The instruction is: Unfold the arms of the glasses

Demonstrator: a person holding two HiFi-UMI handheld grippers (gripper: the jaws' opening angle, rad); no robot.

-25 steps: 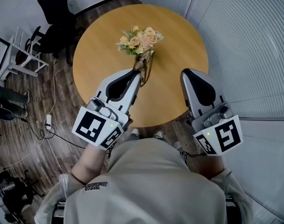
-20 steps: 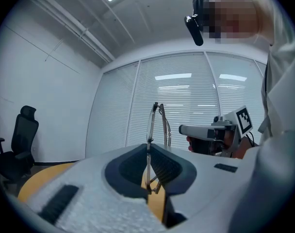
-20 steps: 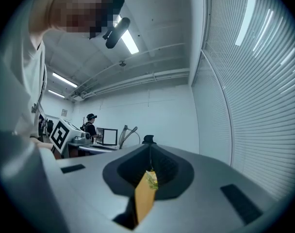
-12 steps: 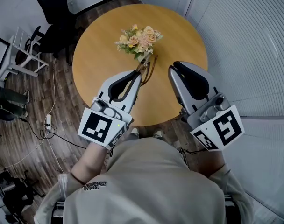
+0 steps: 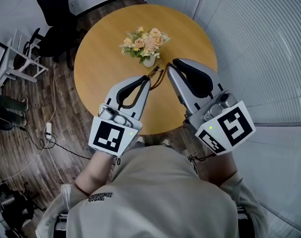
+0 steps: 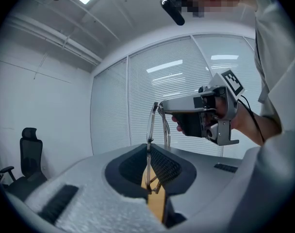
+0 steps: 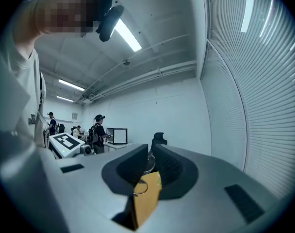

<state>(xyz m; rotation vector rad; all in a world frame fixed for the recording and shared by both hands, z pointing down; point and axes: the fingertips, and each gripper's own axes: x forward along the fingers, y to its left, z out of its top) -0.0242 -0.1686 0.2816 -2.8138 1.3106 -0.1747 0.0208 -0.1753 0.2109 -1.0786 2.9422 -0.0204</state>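
Note:
Thin-rimmed glasses (image 5: 158, 76) with brownish arms hang in the air above the round wooden table (image 5: 101, 63), between my two grippers. My left gripper (image 5: 148, 80) is shut on the lower part of the frame; in the left gripper view the rims (image 6: 150, 125) rise out of its jaws (image 6: 148, 154). My right gripper (image 5: 169, 66) comes in from the right, and its tip (image 6: 161, 106) meets the top of the glasses. In the right gripper view its jaws (image 7: 150, 154) stand almost together with a thin curved piece of the glasses (image 7: 148, 165) between them.
A small white vase of pale flowers (image 5: 143, 43) stands on the table just beyond the grippers. A black office chair (image 5: 54, 14) and a white chair (image 5: 19, 56) stand left of the table, cables lie on the wood floor, and blinds line the right wall.
My right gripper has swung left and forward until its tip reached the glasses. The left gripper has lifted the glasses slightly away from the vase.

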